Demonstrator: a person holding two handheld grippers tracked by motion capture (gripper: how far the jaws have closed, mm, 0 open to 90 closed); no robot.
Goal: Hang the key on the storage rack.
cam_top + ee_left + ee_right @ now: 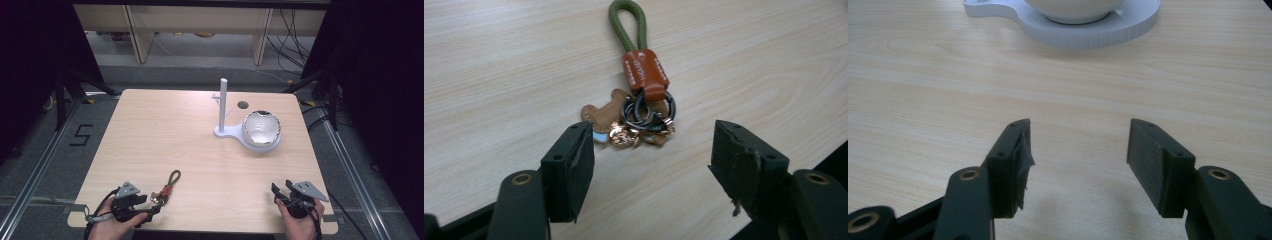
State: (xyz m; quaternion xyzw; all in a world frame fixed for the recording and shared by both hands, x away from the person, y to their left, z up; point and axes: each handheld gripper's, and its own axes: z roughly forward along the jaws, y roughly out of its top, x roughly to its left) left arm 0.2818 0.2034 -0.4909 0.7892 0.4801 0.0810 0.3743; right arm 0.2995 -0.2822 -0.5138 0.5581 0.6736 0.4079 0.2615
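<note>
A keychain [167,187] lies on the wooden table near the front left: a green cord loop [627,22], an orange-brown leather tab [644,72], dark metal rings [649,111] and small charms. My left gripper [152,206] sits just behind it, low over the table, jaws open wide with the rings a little ahead of the gap [651,150]. My right gripper [281,191] rests at the front right, open with nothing between its jaws [1078,145]. A white stand with an upright post [222,105] carries a shiny bowl [261,127] at the middle right.
The stand's white base [1098,32] lies far ahead of the right gripper. A small dark hole [243,105] marks the table's far side. The table's front edge [824,160] runs close beside the left gripper's right jaw. Black frames and cables flank the table.
</note>
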